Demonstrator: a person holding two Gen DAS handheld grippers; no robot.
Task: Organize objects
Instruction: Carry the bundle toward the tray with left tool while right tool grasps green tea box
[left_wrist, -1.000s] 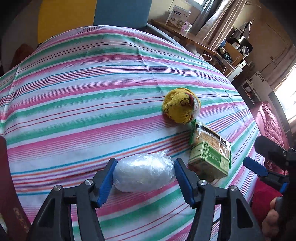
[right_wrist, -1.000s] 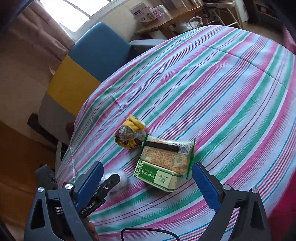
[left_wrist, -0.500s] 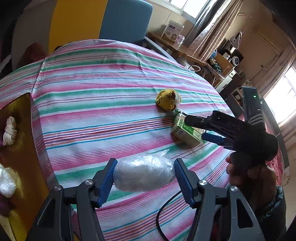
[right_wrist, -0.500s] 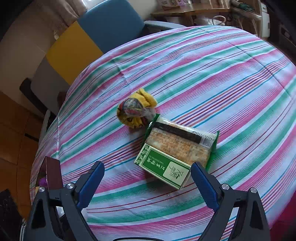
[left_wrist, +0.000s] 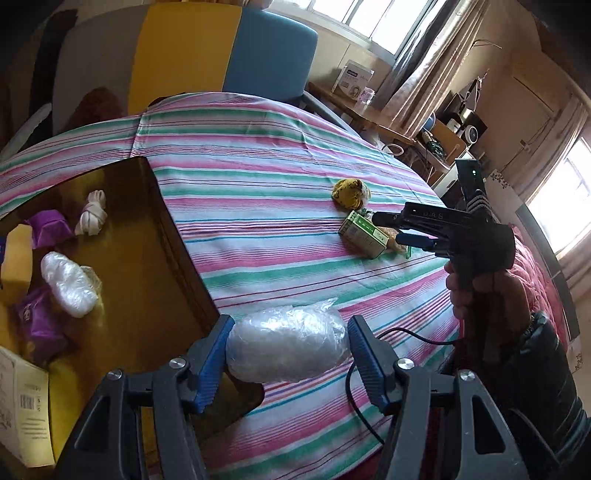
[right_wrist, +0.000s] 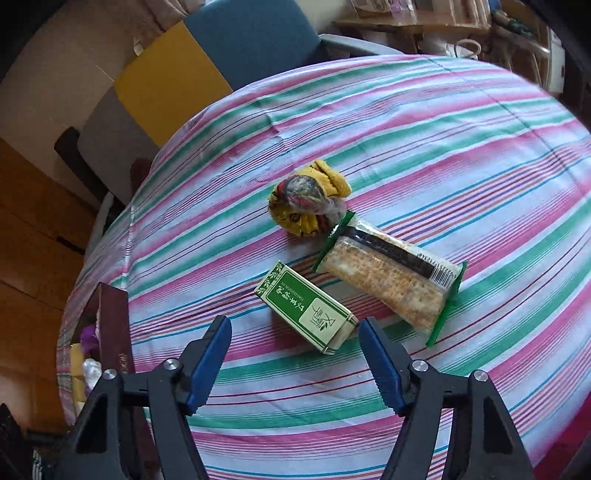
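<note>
Left wrist view: left of the left gripper (left_wrist: 288, 354), an open box (left_wrist: 177, 258) held a purple pack (left_wrist: 48, 227), a knotted white bundle (left_wrist: 92, 218) and a plastic-wrapped white ball (left_wrist: 70, 284). The gripper clamped a second wrapped white bundle (left_wrist: 286, 349) just beside the box's near corner. The right gripper (right_wrist: 293, 360) was closing, pads not touching, on the near end of the green carton (right_wrist: 308, 306); beyond it lay a cracker pack (right_wrist: 391, 280) and a yellow cloth ball (right_wrist: 306, 206).

L gripper (left_wrist: 288, 350) clamping plastic-wrapped bundle (left_wrist: 286, 349), brown box (left_wrist: 177, 266) beside
</note>
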